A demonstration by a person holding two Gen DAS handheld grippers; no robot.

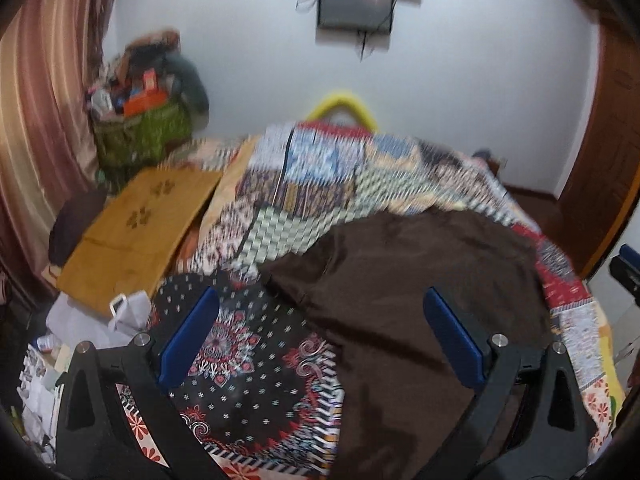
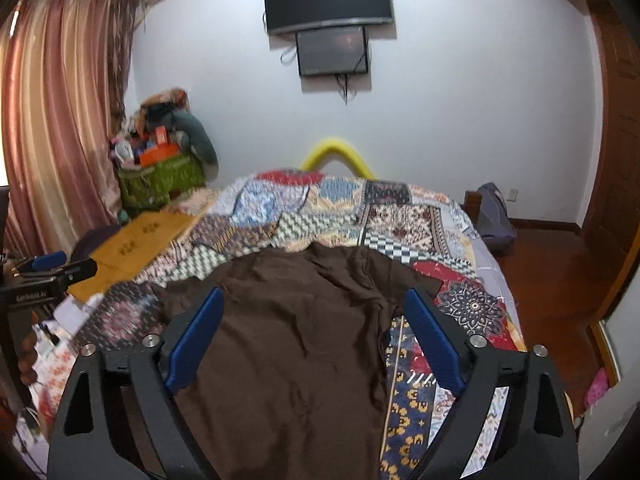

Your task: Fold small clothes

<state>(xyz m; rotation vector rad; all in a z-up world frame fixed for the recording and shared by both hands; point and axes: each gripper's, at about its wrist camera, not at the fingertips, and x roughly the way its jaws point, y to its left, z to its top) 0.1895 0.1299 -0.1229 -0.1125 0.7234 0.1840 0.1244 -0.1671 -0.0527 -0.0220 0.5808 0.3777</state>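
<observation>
A bed [image 2: 472,216] covered with a patchwork quilt [image 2: 320,208] fills the middle of both views, running back toward a white wall. A brown shirt [image 2: 296,328] lies spread flat on the quilt; in the right wrist view it sits in the lower centre of the frame, and in the left wrist view it takes up the lower right. A striped curtain [image 2: 60,120] hangs along the left edge. A dark television [image 2: 328,0] is mounted at the top centre of the wall, with a smaller screen [image 2: 332,52] just below it. At the far left of the bed lies a mustard cloth [image 1: 136,232], and behind it stands a green bag [image 2: 160,180] heaped with clutter.

The left gripper [image 1: 320,320] hovers over the near-left part of the shirt, its blue fingers [image 1: 188,336] wide apart with nothing clamped. The right gripper [image 2: 312,320] stands over the shirt's near end, its fingers [image 2: 434,344] also apart and free of the cloth.
</observation>
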